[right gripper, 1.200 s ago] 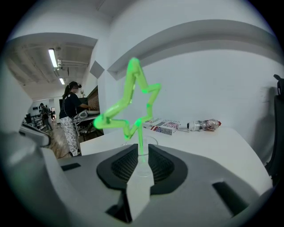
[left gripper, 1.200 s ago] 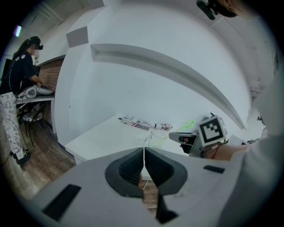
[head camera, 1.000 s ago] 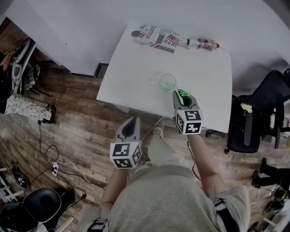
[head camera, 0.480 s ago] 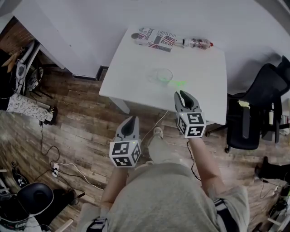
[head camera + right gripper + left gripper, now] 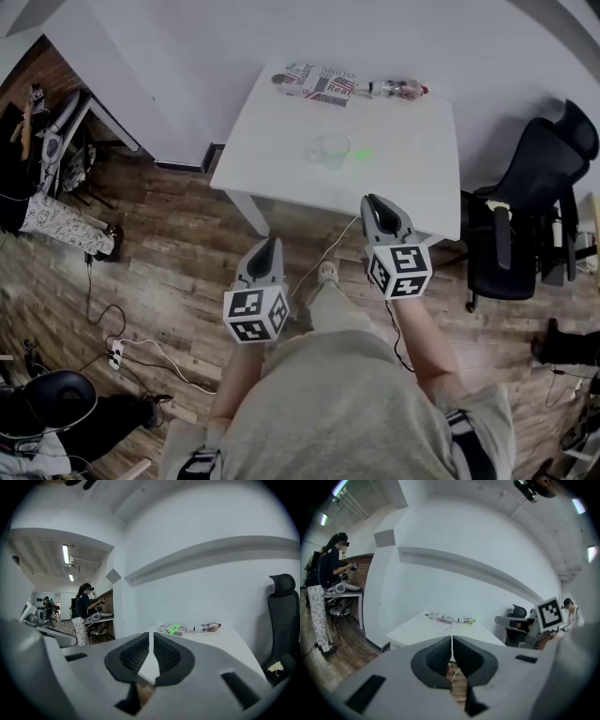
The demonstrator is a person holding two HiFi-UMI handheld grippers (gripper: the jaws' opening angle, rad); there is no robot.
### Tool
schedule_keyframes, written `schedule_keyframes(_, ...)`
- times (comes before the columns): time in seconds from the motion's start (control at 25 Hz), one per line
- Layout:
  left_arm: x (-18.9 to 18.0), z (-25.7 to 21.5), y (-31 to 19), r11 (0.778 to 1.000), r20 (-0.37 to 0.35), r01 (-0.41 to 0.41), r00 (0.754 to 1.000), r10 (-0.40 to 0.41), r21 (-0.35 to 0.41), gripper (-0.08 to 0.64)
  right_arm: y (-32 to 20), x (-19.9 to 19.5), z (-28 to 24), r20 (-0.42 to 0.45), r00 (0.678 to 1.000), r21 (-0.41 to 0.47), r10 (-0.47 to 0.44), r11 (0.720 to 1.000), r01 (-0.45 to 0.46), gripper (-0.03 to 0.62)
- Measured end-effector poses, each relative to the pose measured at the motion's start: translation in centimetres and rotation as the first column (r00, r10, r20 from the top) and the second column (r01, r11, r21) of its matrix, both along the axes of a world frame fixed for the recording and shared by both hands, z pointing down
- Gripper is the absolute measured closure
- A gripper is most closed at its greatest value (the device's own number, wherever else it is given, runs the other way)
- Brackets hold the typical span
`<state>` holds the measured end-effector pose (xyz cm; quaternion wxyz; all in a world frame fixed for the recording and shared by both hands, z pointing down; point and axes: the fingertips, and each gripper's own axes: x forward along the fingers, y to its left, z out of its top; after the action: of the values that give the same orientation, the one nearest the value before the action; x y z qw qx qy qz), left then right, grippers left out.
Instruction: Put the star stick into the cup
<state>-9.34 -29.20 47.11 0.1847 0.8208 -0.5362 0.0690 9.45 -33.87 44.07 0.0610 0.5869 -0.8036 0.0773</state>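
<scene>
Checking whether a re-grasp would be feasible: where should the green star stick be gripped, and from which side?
Grip the green star stick on its free end, right of the clear plastic cup, coming from above on the right gripper side. It seems to lean out over the rim, leaving that end clear of the wall.

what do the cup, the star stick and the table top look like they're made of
Cup: clear and colourless, the white table shows through it, so glass or transparent plastic; cannot tell which.
Star stick: bright neon green, likely plastic, though too small to be sure.
Table: plain white, even matte top, probably laminate or painted board.
</scene>
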Motion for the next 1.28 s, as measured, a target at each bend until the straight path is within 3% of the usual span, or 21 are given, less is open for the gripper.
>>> schedule_keyframes(0.2,-0.4,-0.7,2.5,1.000,0.003,-0.005,1.000,0.005,0.017,0.551,3.8,-0.9,-1.3,0.014,1.000,0.027,-0.003,1.000,0.003,0.592)
schedule_keyframes(0.64,-1.4,-1.8,6.8,0.999,-0.009,-0.020,1.000,0.020,0.044,0.551,9.9,-2.6,-4.3,0.067,0.998,0.093,-0.002,0.996,-0.004,0.594)
schedule_keyframes(1.28,-1.9,-2.1,8.7,0.998,-0.019,-0.039,0.999,0.040,0.057,0.551,13.0,-3.4,-5.4,0.083,0.996,0.124,0.015,0.992,-0.026,0.594)
